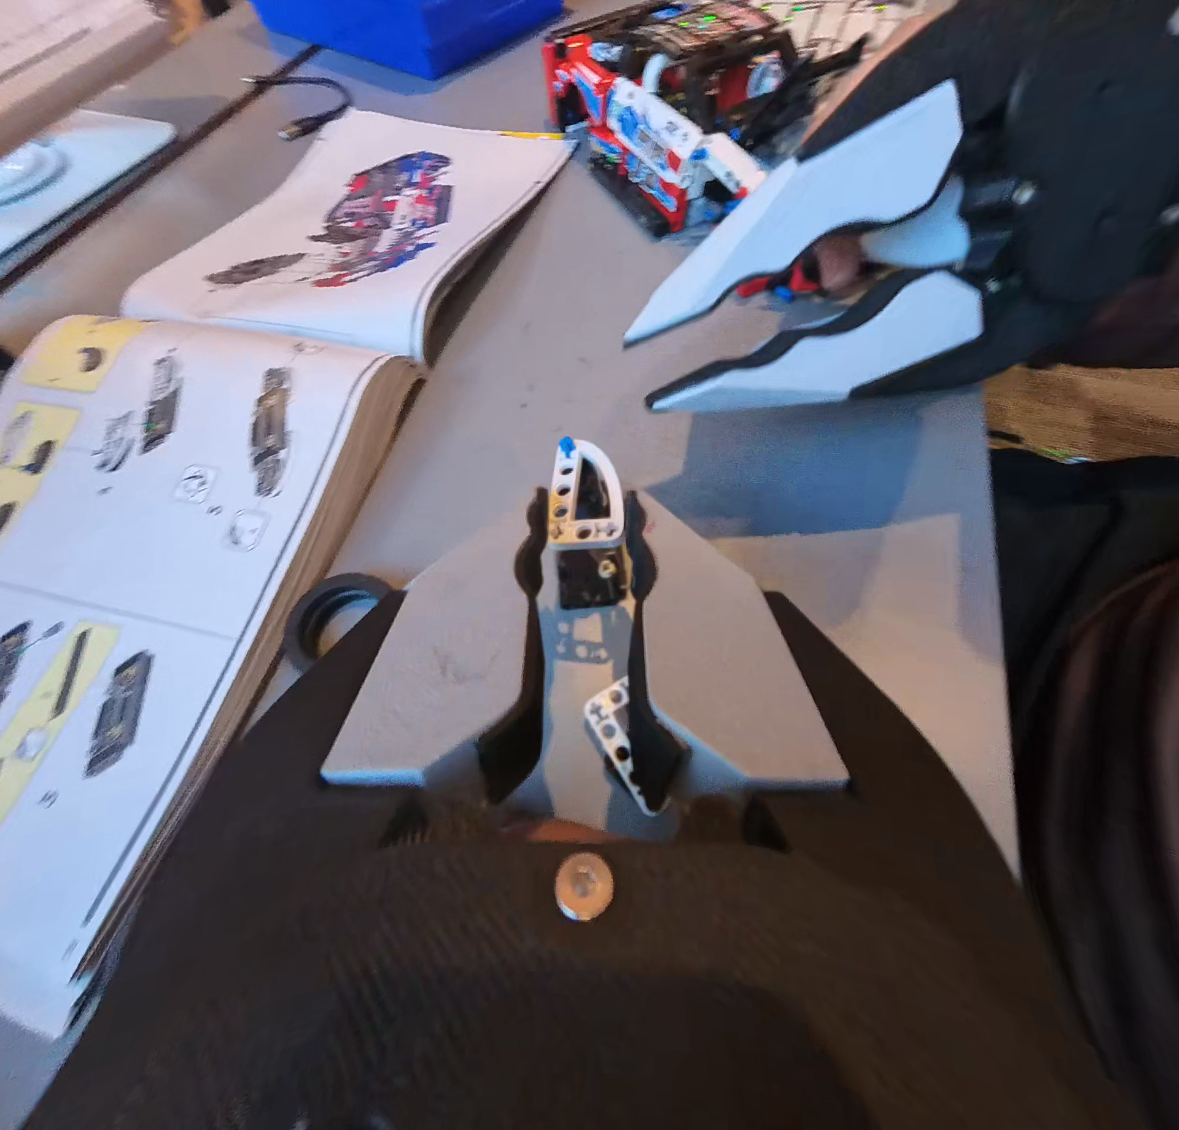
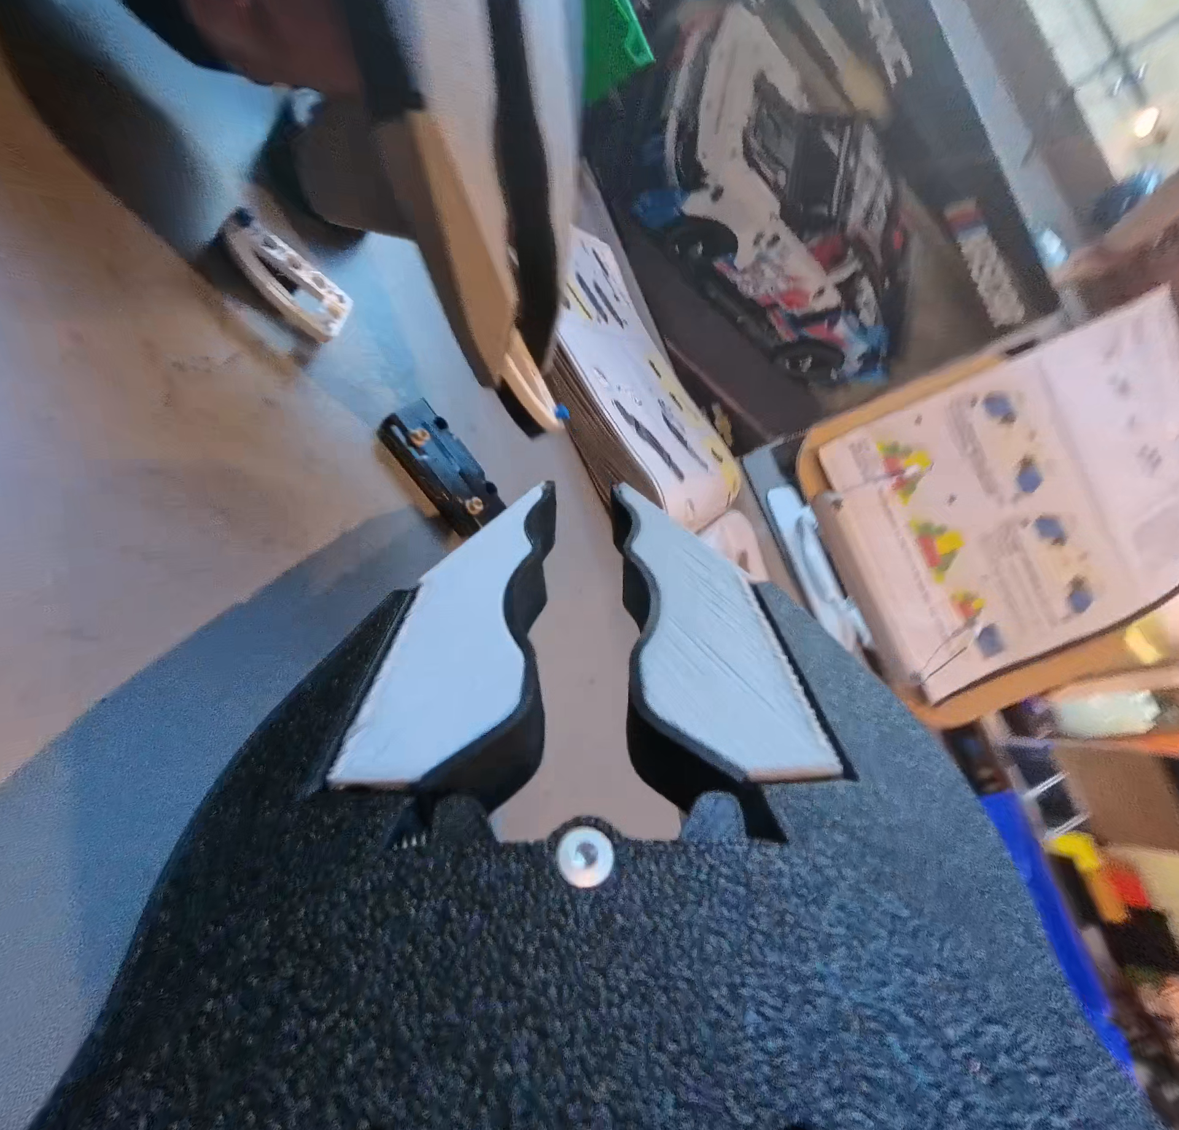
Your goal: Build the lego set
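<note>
My left gripper (image 1: 585,512) is shut on a white curved Lego panel (image 1: 584,493) with a blue pin (image 1: 566,445) at its tip, held a little above the grey table (image 1: 510,397). A black Lego block (image 1: 590,579) shows just under the panel. In the right wrist view this block (image 2: 440,468) lies on the table, apart from the panel. A white angled beam (image 1: 609,732) lies under the left fingers. My right gripper (image 2: 582,492) is open and empty. In the left wrist view it (image 1: 640,371) hovers to the far right of the panel.
Two open instruction books (image 1: 191,493) lie on the left. A partly built red, white and black model (image 1: 663,123) stands at the back, next to a blue bin (image 1: 408,8). A black tyre (image 1: 332,614) lies beside the near book. The set's box (image 2: 797,206) stands beyond the books. Spacing between my two grippers at the tips: around 4 cm.
</note>
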{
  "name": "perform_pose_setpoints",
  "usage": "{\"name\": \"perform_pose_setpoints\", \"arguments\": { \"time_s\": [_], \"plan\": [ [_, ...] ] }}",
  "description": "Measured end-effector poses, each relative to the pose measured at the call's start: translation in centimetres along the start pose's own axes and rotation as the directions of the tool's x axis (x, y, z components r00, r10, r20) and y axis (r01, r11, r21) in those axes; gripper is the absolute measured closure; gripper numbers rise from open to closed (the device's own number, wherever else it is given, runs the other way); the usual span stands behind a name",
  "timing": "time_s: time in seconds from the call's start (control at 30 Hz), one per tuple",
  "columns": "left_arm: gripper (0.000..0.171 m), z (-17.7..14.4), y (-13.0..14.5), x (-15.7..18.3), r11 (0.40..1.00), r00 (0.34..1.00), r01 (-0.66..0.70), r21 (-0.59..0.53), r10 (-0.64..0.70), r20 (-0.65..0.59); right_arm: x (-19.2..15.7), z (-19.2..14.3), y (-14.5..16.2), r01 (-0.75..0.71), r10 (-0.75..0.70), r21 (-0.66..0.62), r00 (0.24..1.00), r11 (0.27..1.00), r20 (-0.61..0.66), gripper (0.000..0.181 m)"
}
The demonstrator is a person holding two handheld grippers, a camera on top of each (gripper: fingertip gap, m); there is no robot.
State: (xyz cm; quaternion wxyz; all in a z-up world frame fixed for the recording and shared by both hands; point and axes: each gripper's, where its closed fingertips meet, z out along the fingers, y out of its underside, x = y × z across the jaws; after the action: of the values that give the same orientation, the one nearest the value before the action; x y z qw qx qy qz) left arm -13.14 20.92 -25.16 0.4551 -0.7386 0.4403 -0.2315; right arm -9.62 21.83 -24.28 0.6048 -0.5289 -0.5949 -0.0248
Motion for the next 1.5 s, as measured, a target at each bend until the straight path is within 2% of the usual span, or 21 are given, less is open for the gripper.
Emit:
{"name": "perform_pose_setpoints", "arguments": {
  "time_s": [0.1, 0.3, 0.37, 0.43, 0.57, 0.7, 0.8, 0.9, 1.0, 1.07, 1.13, 1.23, 1.33, 1.43, 1.5],
  "plan": [
    [0.15, -0.2, 0.8, -0.7, 1.0, 0.996, -0.008, -0.014, 0.009, 0.087, -0.2, 0.2, 1.1, -0.135, 0.14, -0.071, 0.987, 0.988, 0.073, 0.164],
    [0.15, 1.0, 2.0, -0.3, 0.995, 0.99, -0.055, -0.08, 0.065, 0.123, -3.8, 1.2, 2.2, -0.285, 0.345, -0.246, 0.904, 0.927, 0.254, 0.165],
    [0.15, 1.4, 2.1, -0.1, 0.995, 0.99, -0.062, -0.08, 0.072, 0.118, -4.3, 1.5, 3.0, -0.335, 0.421, -0.319, 0.869, 0.887, 0.258, 0.163],
    [0.15, 1.5, 2.1, -0.3, 0.993, 0.987, -0.073, -0.088, 0.085, 0.137, -4.3, 1.6, 3.0, -0.391, 0.483, -0.337, 0.837, 0.856, 0.255, 0.151],
    [0.15, 1.8, 2.0, -0.2, 0.994, 0.989, -0.065, -0.089, 0.076, 0.128, -4.1, 1.9, 3.0, -0.489, 0.59, -0.358, 0.761, 0.795, 0.269, 0.147],
    [0.15, 2.1, 1.5, -0.2, 0.997, 0.993, -0.048, -0.066, 0.054, 0.104, -4.8, 2.3, 3.0, -0.516, 0.645, -0.402, 0.692, 0.757, 0.325, 0.147],
    [0.15, 1.8, 1.3, -0.3, 0.998, 0.994, -0.04, -0.04, 0.044, 0.095, -5.4, 2.4, 3.1, -0.505, 0.652, -0.425, 0.67, 0.751, 0.355, 0.15],
    [0.15, 1.5, 0.8, 0.2, 0.997, 0.994, -0.081, -0.003, 0.081, 0.078, -6.0, 2.2, 2.5, -0.489, 0.636, -0.414, 0.661, 0.768, 0.399, 0.164],
    [0.15, 1.1, 1.3, 0.5, 0.99, 0.985, -0.141, -0.03, 0.143, 0.098, -6.9, 1.6, 1.5, -0.471, 0.615, -0.398, 0.647, 0.787, 0.45, 0.167],
    [0.15, 0.8, 1.8, 0.5, 0.98, 0.976, -0.185, -0.068, 0.192, 0.107, -6.4, 1.4, 2.1, -0.46, 0.603, -0.399, 0.68, 0.794, 0.417, 0.163],
    [0.15, 0.6, 1.7, 1.2, 0.963, 0.962, -0.264, -0.045, 0.267, 0.054, -5.8, 1.1, 2.7, -0.466, 0.605, -0.396, 0.688, 0.791, 0.401, 0.161],
    [0.15, 0.4, 0.9, 1.1, 0.95, 0.95, -0.312, 0.003, 0.312, 0.03, -4.4, 1.2, 2.4, -0.504, 0.614, -0.353, 0.675, 0.788, 0.408, 0.149],
    [0.15, 0.5, 0.7, 2.2, 0.936, 0.933, -0.35, 0.031, 0.352, -0.076, -3.6, 0.9, 1.3, -0.47, 0.547, -0.281, 0.701, 0.837, 0.457, 0.148],
    [0.15, 0.4, 1.1, 1.9, 0.914, 0.91, -0.405, 0.008, 0.404, -0.1, -3.4, 0.5, 0.0, -0.394, 0.438, -0.198, 0.741, 0.898, 0.509, 0.143],
    [0.151, 0.0, 0.3, 2.1, 0.902, 0.895, -0.43, 0.035, 0.431, -0.113, -3.7, 0.3, -1.0, -0.346, 0.371, -0.155, 0.747, 0.925, 0.552, 0.139]
  ]
}}
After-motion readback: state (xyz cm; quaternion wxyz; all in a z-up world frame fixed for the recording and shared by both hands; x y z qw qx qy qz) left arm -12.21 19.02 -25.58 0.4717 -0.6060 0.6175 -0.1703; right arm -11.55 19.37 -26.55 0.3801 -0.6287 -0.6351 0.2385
